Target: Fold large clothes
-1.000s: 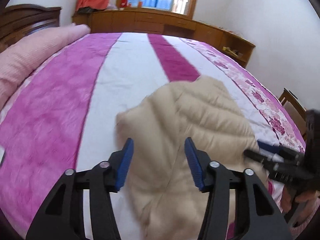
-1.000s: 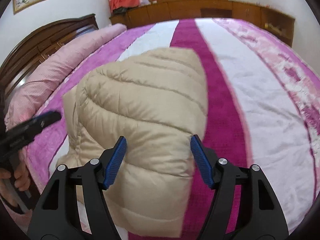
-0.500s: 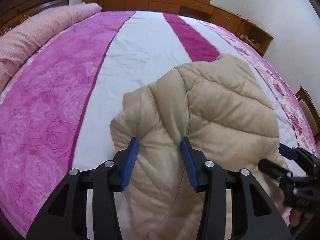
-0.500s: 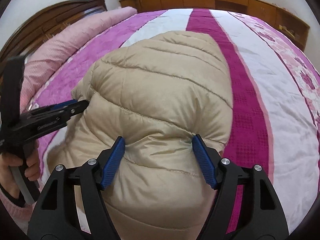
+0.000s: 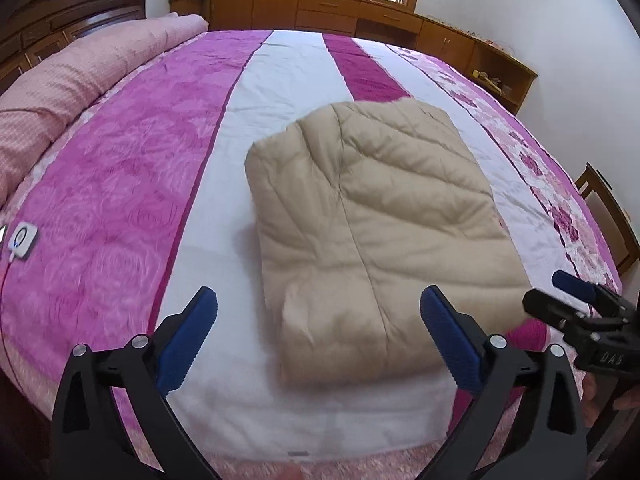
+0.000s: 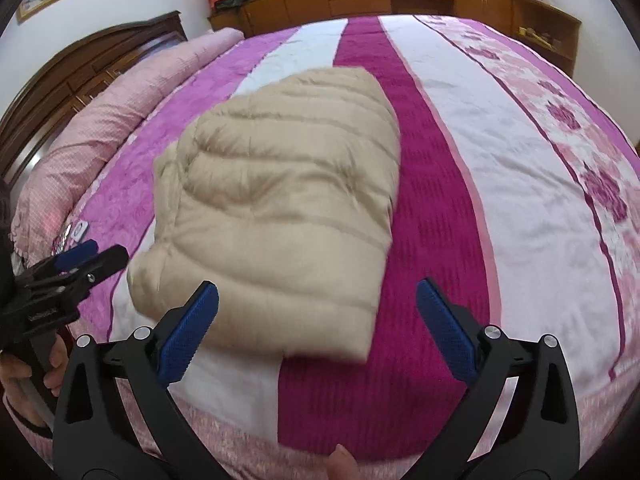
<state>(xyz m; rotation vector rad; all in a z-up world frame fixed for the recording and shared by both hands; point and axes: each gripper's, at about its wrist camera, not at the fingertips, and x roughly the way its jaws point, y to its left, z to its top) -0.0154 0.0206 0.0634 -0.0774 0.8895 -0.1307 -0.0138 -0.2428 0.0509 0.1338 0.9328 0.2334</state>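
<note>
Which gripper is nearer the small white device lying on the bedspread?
Left. The left gripper hovers open at the jacket's near edge, on the side where the white device lies; the right gripper is open beyond the left, farther off.

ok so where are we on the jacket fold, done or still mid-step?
Looks done: the beige puffer jacket lies as a compact folded bundle on the striped bedspread. In hand: nothing; the left gripper and right gripper have just opened their jaws, neither gripping fabric. Left: at most a tidy-up of the edges.
</note>
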